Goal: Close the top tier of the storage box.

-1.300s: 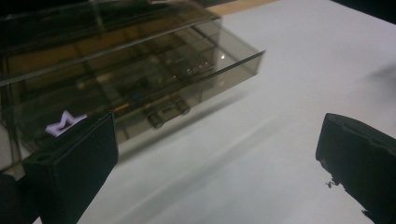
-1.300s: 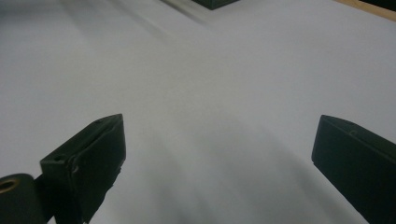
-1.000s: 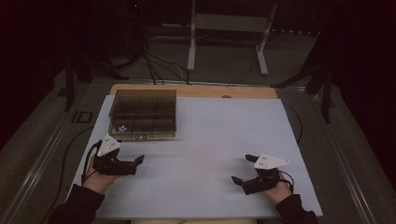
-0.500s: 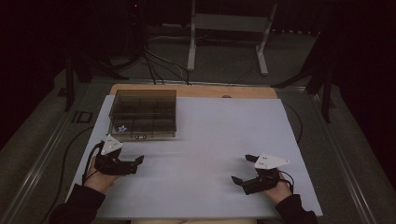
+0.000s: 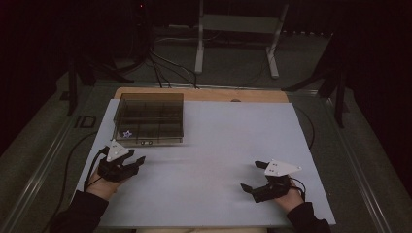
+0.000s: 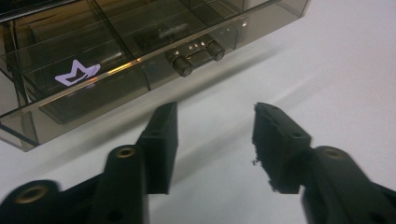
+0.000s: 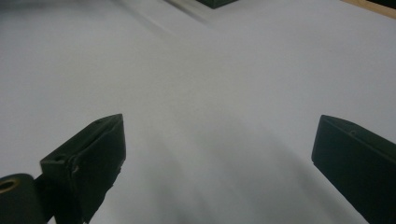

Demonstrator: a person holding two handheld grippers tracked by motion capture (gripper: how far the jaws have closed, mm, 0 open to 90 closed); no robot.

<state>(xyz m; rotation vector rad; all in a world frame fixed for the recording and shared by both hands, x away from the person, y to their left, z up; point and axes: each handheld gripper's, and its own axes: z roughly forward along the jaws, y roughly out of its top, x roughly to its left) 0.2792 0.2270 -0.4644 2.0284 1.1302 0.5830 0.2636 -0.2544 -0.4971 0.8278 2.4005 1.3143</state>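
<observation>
A white-covered table (image 5: 209, 160) is seen; at its ten o'clock a smoked compartment box (image 5: 149, 119) lies, latch (image 6: 195, 55) toward the left gripper (image 5: 135, 162), whose jaws have just been closing on nothing, perhaps a rehearsal; the right gripper (image 5: 253, 175) is held spread

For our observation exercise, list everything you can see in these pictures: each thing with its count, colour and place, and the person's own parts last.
Compartment box: one, smoky clear plastic with a white crown mark, lid closed, far left of the sheet.
Latch knobs: two, dark metallic, on the box's near front edge.
Sheet: one, pale grey-white, covering the table.
Table: one, wooden, its far edge showing past the sheet.
Stand: one, white metal frame, on the floor beyond the table.
Cables: several, black, on the floor behind the table.
Left gripper: one, black, near the box, jaws just been closing, nothing between them.
Right gripper: one, black, near right, open.
</observation>
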